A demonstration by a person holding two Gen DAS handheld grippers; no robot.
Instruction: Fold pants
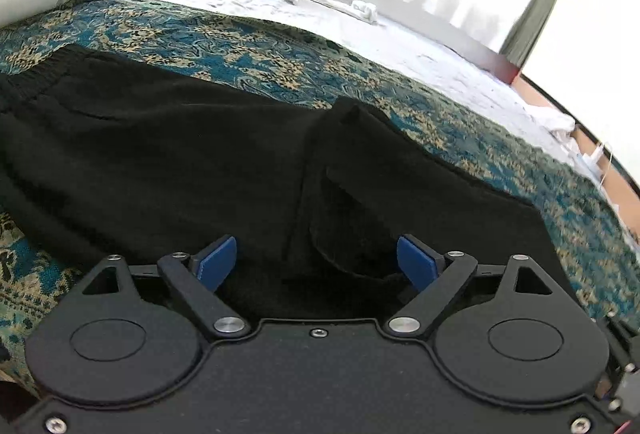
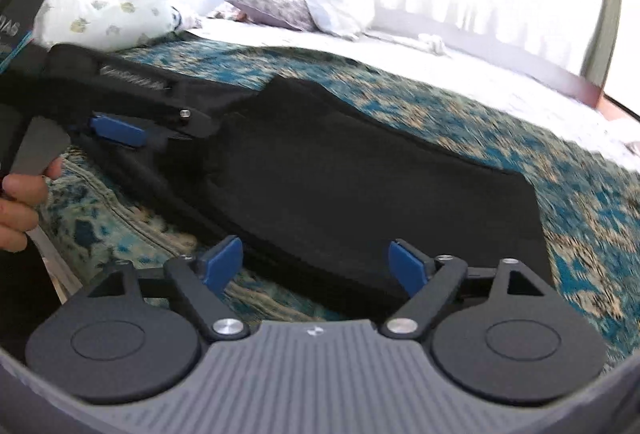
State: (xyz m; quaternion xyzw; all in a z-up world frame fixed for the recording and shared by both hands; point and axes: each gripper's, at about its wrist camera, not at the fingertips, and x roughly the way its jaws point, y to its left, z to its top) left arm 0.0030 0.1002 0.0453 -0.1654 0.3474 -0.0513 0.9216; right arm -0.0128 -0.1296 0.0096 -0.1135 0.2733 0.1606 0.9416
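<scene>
Mid-fold, by the look of it: black pants (image 1: 180, 153) spread on a patterned bedspread (image 1: 248, 45), with one layer already lapped over near frame centre in the left wrist view. Likely next: a fresh grip on an edge, then a carry-over to halve the garment again; calls for both jaws closing on cloth, not bedspread.

Left wrist view, left to right: waistband at far left, leg cloth filling the middle, folded flap right of centre. Left gripper (image 1: 316, 262) with jaws spread wide, nothing pinched; pants directly below and between the blue pads (image 1: 218, 262), contact not certain.

Right wrist view, left to right: a hand (image 2: 20, 205) at the left edge holding the other gripper over the pants' far end; dark cloth running diagonally to lower right. Right gripper (image 2: 316, 266) jaws also spread, empty, pants' near edge between the fingers.
</scene>
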